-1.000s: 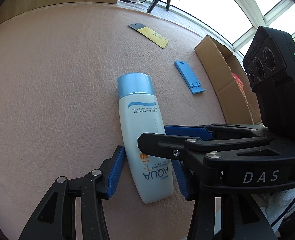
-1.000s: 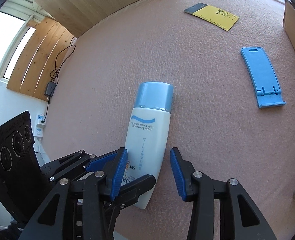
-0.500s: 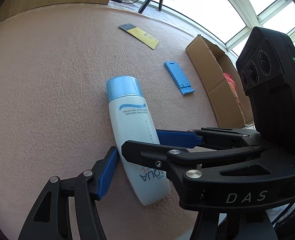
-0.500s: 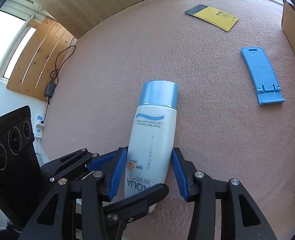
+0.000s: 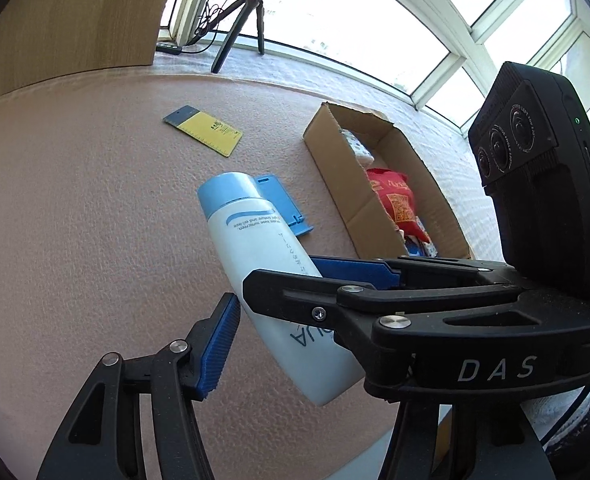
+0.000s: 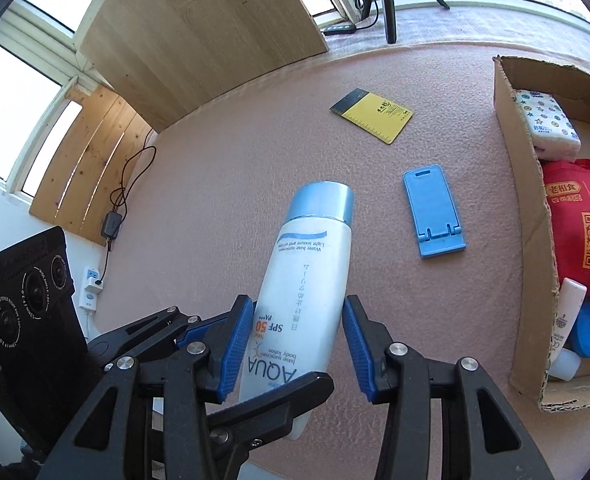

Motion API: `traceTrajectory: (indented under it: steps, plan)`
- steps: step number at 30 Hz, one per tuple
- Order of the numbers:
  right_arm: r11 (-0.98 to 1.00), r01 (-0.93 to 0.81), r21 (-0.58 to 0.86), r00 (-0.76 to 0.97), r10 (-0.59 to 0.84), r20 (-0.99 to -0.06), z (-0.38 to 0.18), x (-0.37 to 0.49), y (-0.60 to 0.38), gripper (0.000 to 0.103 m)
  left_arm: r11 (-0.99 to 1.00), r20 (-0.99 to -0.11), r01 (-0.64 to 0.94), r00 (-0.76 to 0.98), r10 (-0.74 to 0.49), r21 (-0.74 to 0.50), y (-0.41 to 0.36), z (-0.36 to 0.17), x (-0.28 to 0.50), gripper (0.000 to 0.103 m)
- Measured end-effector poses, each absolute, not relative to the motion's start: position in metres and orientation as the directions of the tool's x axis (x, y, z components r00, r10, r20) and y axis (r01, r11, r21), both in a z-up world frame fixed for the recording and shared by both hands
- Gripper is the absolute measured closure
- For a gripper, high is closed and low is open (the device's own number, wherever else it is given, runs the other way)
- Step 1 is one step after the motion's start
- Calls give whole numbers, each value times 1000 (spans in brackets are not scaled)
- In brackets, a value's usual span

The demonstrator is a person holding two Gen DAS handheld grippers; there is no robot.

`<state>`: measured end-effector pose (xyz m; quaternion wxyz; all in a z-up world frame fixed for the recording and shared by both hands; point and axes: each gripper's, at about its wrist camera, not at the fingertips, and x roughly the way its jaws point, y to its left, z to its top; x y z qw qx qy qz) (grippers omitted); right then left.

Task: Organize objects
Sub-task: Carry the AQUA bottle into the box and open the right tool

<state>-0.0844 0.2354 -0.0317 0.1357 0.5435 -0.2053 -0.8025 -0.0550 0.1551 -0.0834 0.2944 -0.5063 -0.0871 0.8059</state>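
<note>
White and blue, the sunscreen bottle [image 6: 307,280] is up off the pink surface [image 6: 255,152], cap pointing away, tilted. Right gripper [image 6: 297,344] has its blue pads pressed to both sides of the bottle's lower body, jaws closed in on it. Left gripper [image 5: 315,312] reaches across from the side; its jaws stand apart around the bottle's base, and I cannot tell whether its pads touch. Beyond the cap, a blue phone stand [image 6: 433,216] lies flat, and farther off a yellow ruler card [image 6: 373,114]. Off to the right, the cardboard box [image 6: 529,216] sits open, holding a red bag [image 6: 583,228] and a tissue pack [image 6: 547,120].
</note>
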Motion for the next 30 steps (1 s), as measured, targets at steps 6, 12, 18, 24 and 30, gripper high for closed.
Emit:
traceTrajectory:
  steps: [6,12,18,24,30]
  plan:
    - [-893,-34,449,-435,-391,-811,-5,-81,279,60,-776,-736,-455,-316,599,-436,205,-63,-67,42]
    - [-904,-73,422,-475,-340,-812,9,-73,328,60,-742,-718,-506,-298,629,-441,258,-52,-75,42]
    - [-900,-129,417,-494,-306,-814,8,-63,373,60,-708,-713,-546,-262,651,-447,309,-51,-77,42]
    - [-894,-175,412,-503,-279,-818,4,-55,407,60,-680,-713,-577,-225,664,-452,350,-56,-77,42]
    - [-889,-207,408,-509,-258,-821,1,-50,427,60,-667,-713,-592,-209,669,-453,376,-58,-79,42]
